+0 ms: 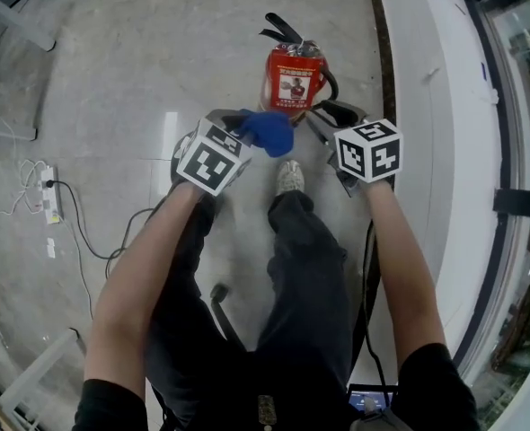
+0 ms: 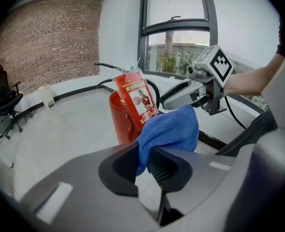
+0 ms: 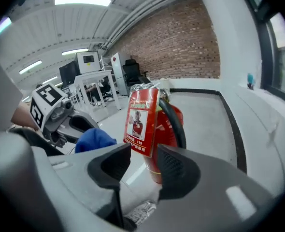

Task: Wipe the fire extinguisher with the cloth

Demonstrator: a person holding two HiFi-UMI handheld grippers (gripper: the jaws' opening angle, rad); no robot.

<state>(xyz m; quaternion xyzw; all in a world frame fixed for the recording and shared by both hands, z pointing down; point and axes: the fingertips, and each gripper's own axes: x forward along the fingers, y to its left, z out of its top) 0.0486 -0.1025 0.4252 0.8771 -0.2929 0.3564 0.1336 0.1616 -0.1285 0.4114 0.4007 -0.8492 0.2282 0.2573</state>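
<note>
In the head view, one red fire extinguisher [image 1: 294, 79] is seen standing upright on the pale floor [image 1: 139, 79], just ahead of a shoe [image 1: 290, 176]. One blue cloth [image 1: 269, 133] is held in front of it by the left gripper [image 1: 235, 127], while the right gripper [image 1: 335, 118] is brought close beside the cylinder's near right side. That makes two grippers, one cloth and one extinguisher. In the left gripper view, the cloth is pinched between closed jaws, its loose bulk bunched beyond them and close to the red body; whether it touches cannot be told. A single laminated tag [image 2: 135, 98] is seen hanging against the cylinder. In the right gripper view, the jaws are spread wide with nothing clamped; the tag and cylinder are framed in the gap, beyond the pads. The cloth is judged soft, light and floppy, best kept pinched at a fold. The extinguisher is judged heavy, rigid and smooth-painted, so likely slippery. It is best steadied at the neck under its handles.
</note>
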